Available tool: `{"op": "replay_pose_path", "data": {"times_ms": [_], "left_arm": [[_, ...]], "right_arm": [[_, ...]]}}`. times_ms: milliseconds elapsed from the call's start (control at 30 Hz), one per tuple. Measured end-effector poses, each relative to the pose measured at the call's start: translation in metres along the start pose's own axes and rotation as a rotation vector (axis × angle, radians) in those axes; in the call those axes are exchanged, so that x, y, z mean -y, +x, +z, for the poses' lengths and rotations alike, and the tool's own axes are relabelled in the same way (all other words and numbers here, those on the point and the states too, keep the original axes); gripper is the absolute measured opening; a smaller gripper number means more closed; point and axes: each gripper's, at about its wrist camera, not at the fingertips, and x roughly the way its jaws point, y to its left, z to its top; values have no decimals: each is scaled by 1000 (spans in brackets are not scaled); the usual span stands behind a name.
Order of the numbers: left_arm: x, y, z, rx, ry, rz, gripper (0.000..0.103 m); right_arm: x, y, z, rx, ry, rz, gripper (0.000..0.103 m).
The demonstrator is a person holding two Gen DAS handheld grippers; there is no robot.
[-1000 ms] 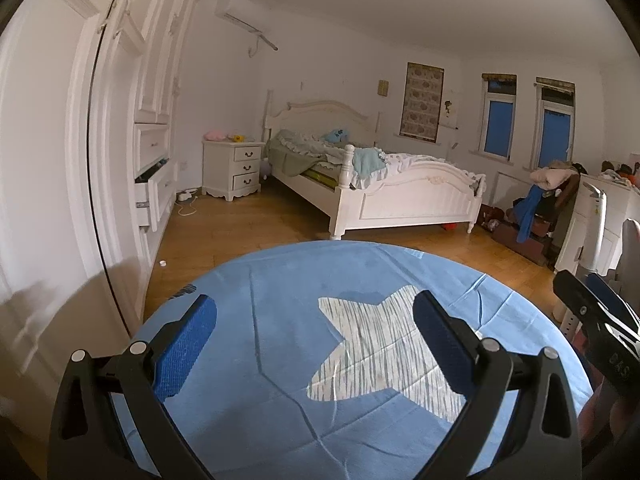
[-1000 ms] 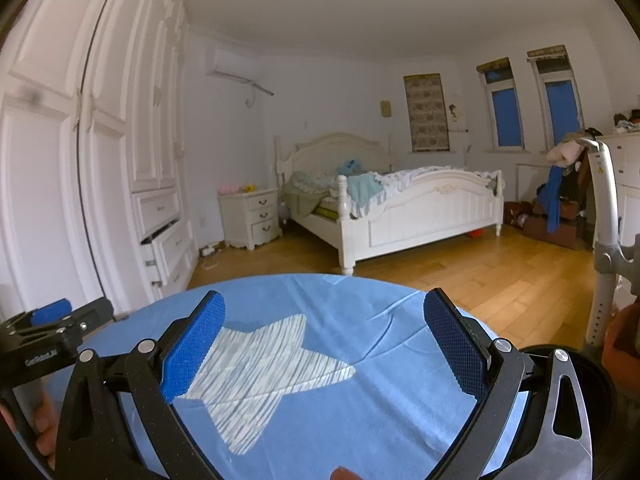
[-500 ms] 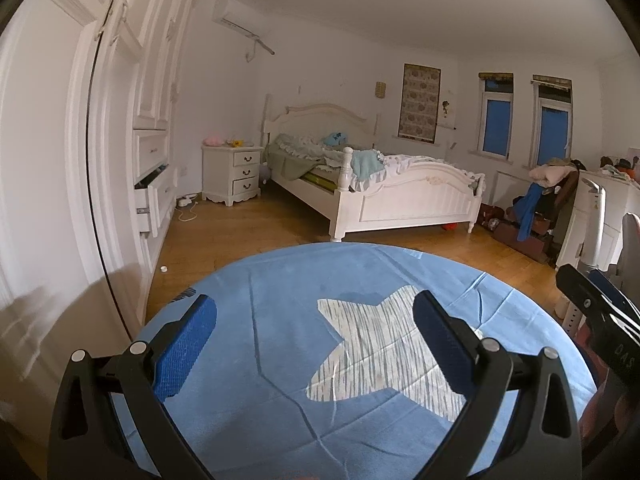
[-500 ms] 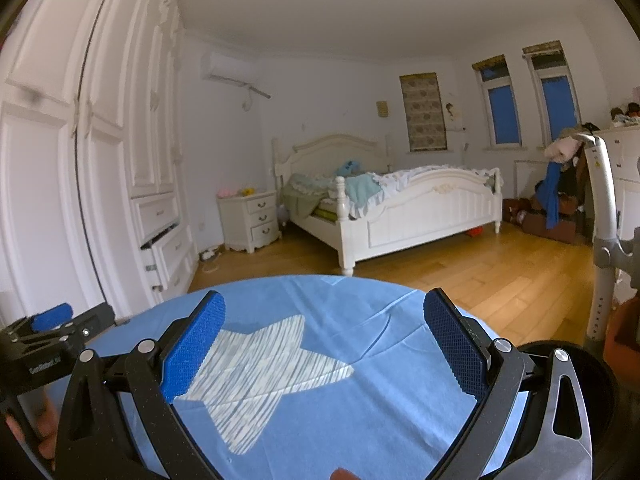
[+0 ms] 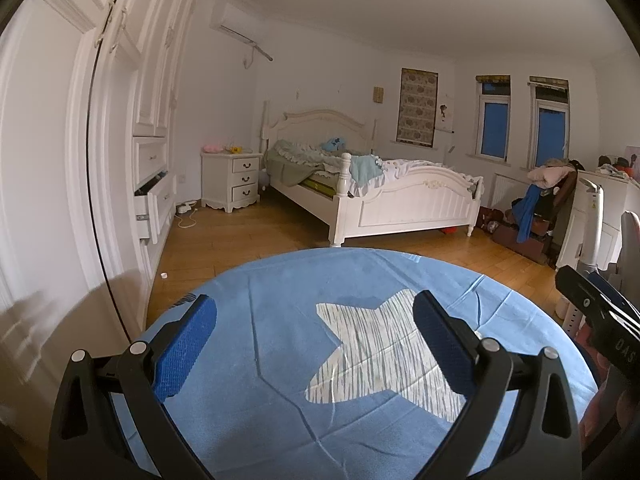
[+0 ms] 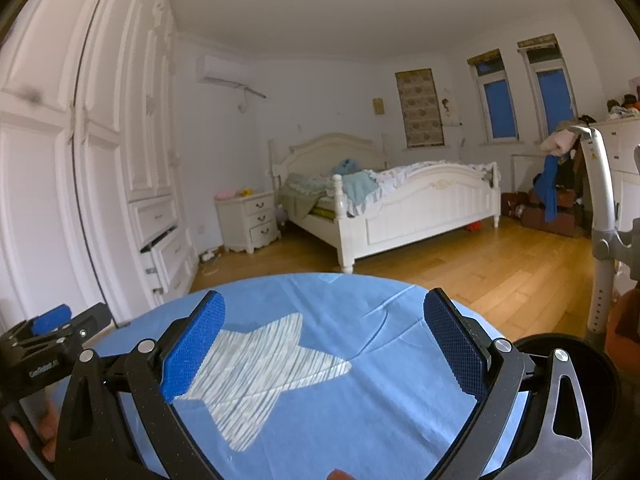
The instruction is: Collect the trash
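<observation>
Hovering apart: hand-held grippers (image 5: 316,344), table (image 5: 248,400)

Only partial white lettering on each gripper's black body: left gripper (image 6: 46,330); right gripper (image 5: 600,308)

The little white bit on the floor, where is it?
In the left wrist view the little white bit lies on the wooden floor at the left, by the foot of the white wardrobe, just beyond the round blue table.
</observation>
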Motion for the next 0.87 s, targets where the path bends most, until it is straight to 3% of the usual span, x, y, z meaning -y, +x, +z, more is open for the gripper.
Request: {"op": "replay_pose_path", "data": {"times_ms": [867], "left_arm": [[8, 1, 1, -34, -10, -8, 98]], "right_arm": [[0, -1, -3, 0, -3, -1, 98]]}}
